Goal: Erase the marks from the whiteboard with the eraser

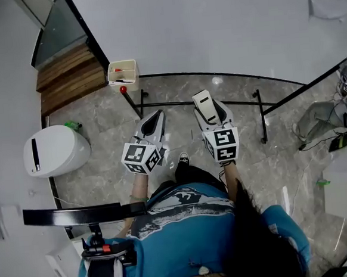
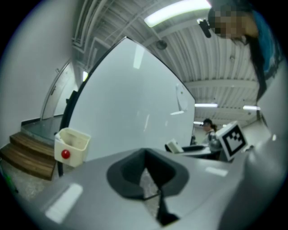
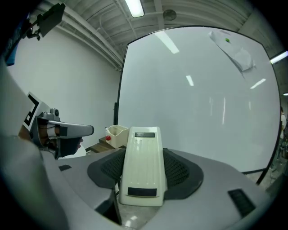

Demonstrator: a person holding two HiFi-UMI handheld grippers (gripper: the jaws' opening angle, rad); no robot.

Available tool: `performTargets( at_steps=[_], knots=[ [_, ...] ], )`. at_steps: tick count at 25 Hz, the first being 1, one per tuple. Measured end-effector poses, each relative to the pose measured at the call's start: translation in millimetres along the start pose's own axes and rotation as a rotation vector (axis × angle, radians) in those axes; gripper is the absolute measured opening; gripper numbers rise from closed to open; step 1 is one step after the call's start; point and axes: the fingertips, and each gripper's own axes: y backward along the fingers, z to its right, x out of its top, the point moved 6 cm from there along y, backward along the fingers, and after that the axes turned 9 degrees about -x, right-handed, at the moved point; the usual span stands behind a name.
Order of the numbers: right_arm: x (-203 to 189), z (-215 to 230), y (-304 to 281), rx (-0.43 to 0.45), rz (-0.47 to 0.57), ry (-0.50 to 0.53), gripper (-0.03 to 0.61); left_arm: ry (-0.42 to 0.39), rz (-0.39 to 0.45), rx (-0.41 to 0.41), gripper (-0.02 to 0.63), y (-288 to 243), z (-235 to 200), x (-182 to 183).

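The whiteboard (image 1: 212, 24) stands upright in front of me, and its surface (image 3: 193, 90) shows no marks in these views. A white eraser (image 3: 143, 166) sticks out forward between the jaws of my right gripper (image 3: 144, 173), which is shut on it. In the head view the eraser (image 1: 205, 107) points at the board's lower edge, a short way off it. My left gripper (image 1: 154, 118) hangs beside the right one with its jaws together and nothing in them (image 2: 150, 179).
A beige box (image 1: 122, 72) with a red magnet (image 1: 122, 90) hangs at the board's lower left corner. A sheet of paper (image 3: 238, 56) is pinned at the upper right. Stand feet (image 1: 261, 116), a white bin (image 1: 55, 150), wooden steps (image 1: 70, 74) and cables (image 1: 317, 135) lie around.
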Motion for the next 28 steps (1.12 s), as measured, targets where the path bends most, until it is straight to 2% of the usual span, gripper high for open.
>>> performTargets(
  at_steps=[3,9,15,21,28],
  knots=[
    [24,19,-27,-0.002,0.058,0.019,0.262,-0.013,-0.017,-0.011,0.005,-30,-13,2],
    [73,32,-49,0.025,0.172,0.086,0.262,-0.039,-0.022,-0.007,0.003,-55,-17,15],
    [106,46,-101,0.031,0.254,0.138,0.262,-0.029,-0.059,0.006,0.003,-80,-33,6],
    [177,77,-101,-0.042,0.418,0.225,0.262,-0.034,-0.07,-0.024,0.005,-90,-33,6],
    [284,120,-82,-0.198,0.623,0.298,0.262,-0.055,-0.087,-0.13,0.003,-110,-43,21]
  ],
)
